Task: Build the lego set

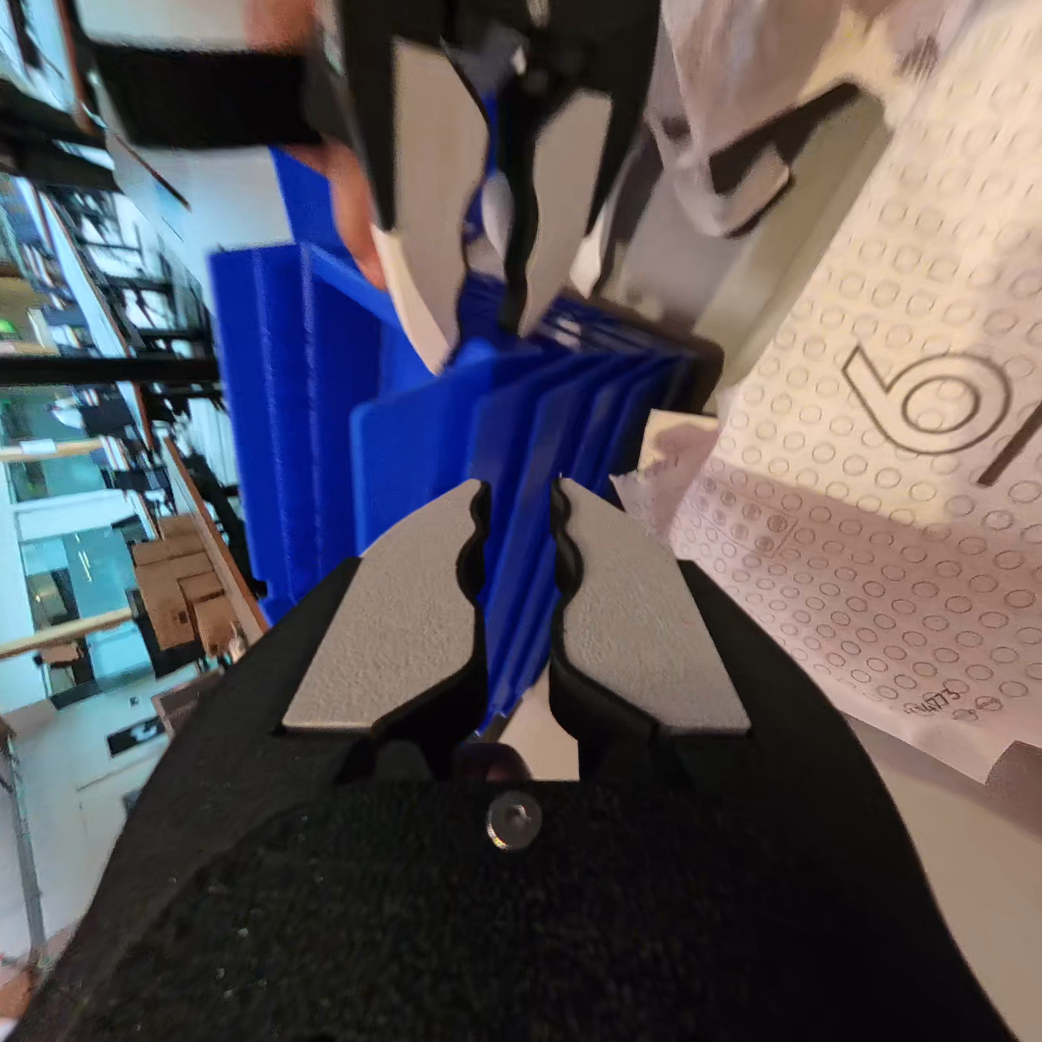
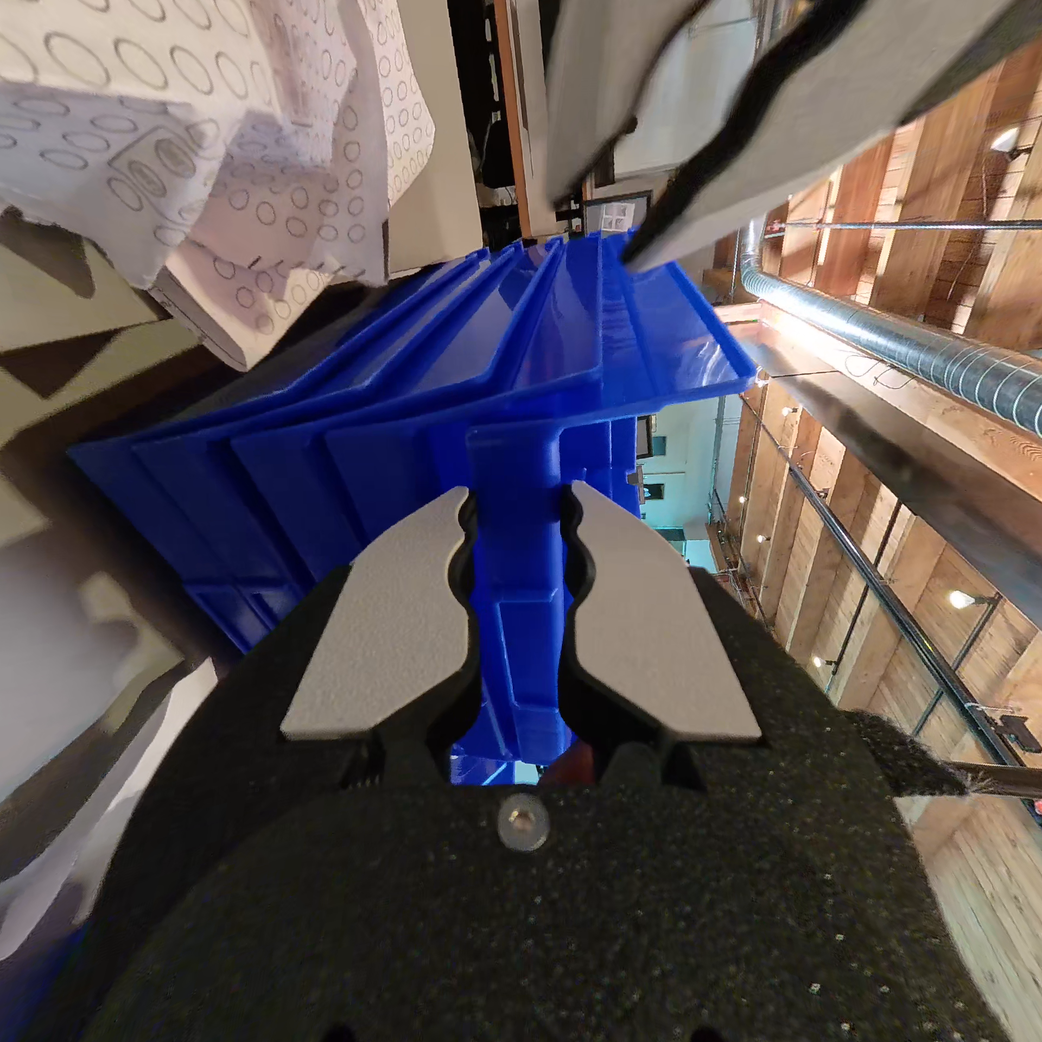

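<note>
Nested glossy blue plastic bins (image 2: 349,462) fan out at centre; left tool (image 1: 519,490) clamps one thin bin wall, right tool (image 2: 519,496) clamps a corner rim. White circle-printed crumpled paper (image 1: 846,564) lies at three o'clock.

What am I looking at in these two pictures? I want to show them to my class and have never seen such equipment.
A person holds two hand-held pincers, each with a camera looking along its two fingers, so each picture is one pincer's own view. The left gripper is clamped on the thin rim of a stack of nested blue bins. The right gripper is clamped on a thick ribbed corner of the same stack, and each gripper appears at the top of the other's view. Beside the bins lies crumpled white paper printed with circles.
</note>
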